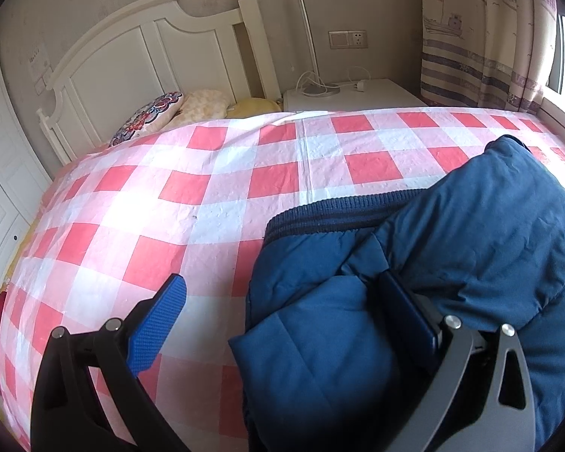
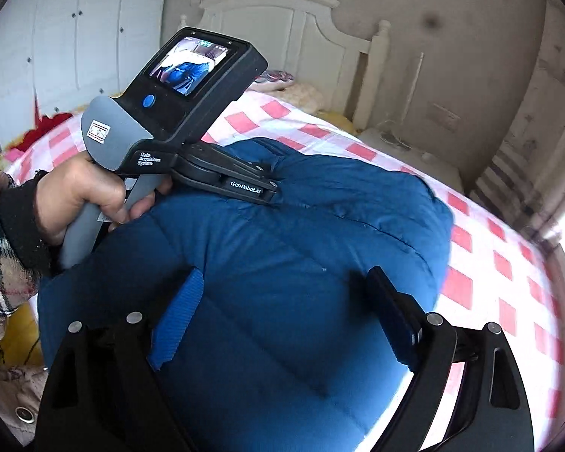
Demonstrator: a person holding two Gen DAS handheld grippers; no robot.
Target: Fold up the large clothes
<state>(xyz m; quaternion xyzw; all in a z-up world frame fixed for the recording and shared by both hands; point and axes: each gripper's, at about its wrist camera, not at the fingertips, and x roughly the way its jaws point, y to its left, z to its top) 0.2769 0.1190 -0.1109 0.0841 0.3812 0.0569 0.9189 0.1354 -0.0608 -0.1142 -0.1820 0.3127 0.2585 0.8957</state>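
A padded blue jacket (image 1: 452, 263) lies in a bulky heap on the bed (image 1: 169, 203), on top of a pink-and-white checked sheet (image 1: 222, 173), toward the side of the bed nearer the curtain (image 1: 482, 37). In the left wrist view, the left claw (image 1: 282, 309) is spread wide: its blue-padded left finger hangs over the bare sheet, while the right finger is pushed into a fold of the jacket, with nothing pinched between the two. The right wrist view shows the left hand (image 2: 83, 196) gripping the handle of that claw, whose front end rests against the top of the jacket. The right claw (image 2: 286, 301) is also released, both fingers parted and hovering just above the quilted blue fabric; whether they touch it cannot be told. A ribbed dark hem (image 1: 339, 211) runs along the jacket's far edge. At the head of the bed stand a white headboard (image 1: 132, 56), pillows (image 1: 158, 113) and a white nightstand (image 1: 358, 94).
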